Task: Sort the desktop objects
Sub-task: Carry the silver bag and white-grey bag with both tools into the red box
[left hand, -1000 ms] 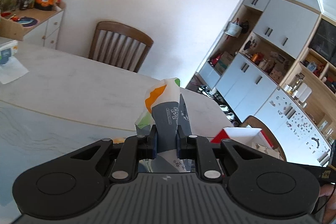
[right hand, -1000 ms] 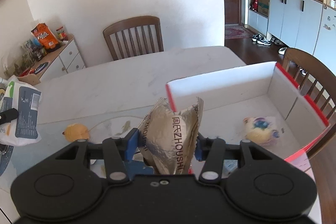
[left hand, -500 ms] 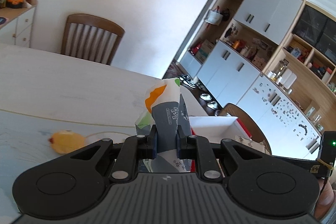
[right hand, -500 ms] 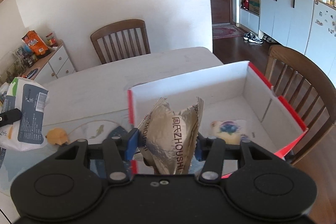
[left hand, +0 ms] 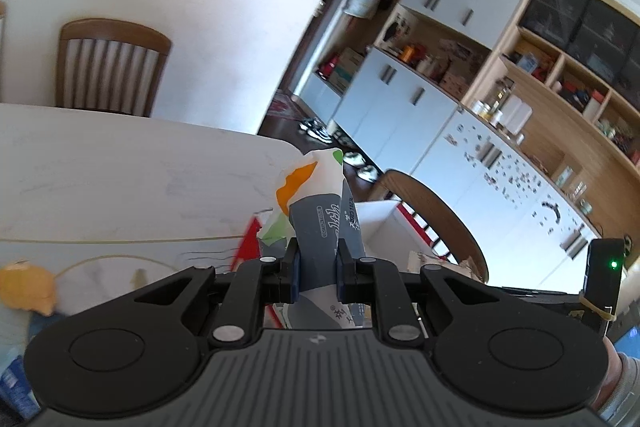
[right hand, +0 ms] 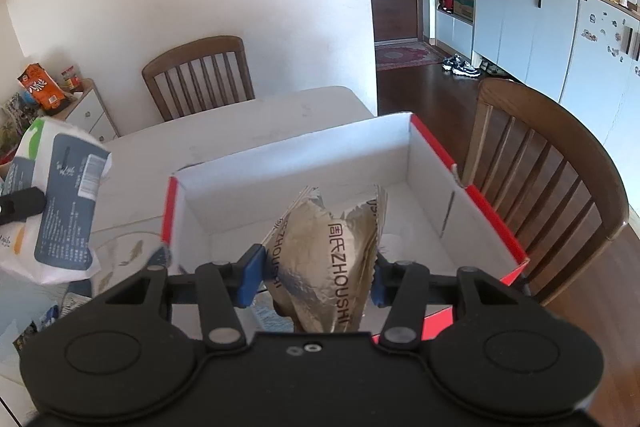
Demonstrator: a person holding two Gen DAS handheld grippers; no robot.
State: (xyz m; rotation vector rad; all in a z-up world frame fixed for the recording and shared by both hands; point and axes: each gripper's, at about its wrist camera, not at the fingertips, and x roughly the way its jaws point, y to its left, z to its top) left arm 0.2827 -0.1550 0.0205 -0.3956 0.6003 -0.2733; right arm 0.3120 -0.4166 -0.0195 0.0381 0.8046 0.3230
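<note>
My right gripper [right hand: 316, 279] clamping gold pouch [right hand: 326, 259] upright over box [right hand: 408, 147], "ZHOUSHI" reading bottom-up, my left gripper [left hand: 318, 259] pinching white-grey bag [left hand: 320, 203], long axis pointing away, label unreadable.

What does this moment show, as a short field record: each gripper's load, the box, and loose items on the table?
left gripper: shut on white and grey packet
right gripper: shut on gold foil packet, above the box opening
box: red outside, white inside, open top, on table
box contents: hidden behind the foil packet
loose on table: yellow item
</note>
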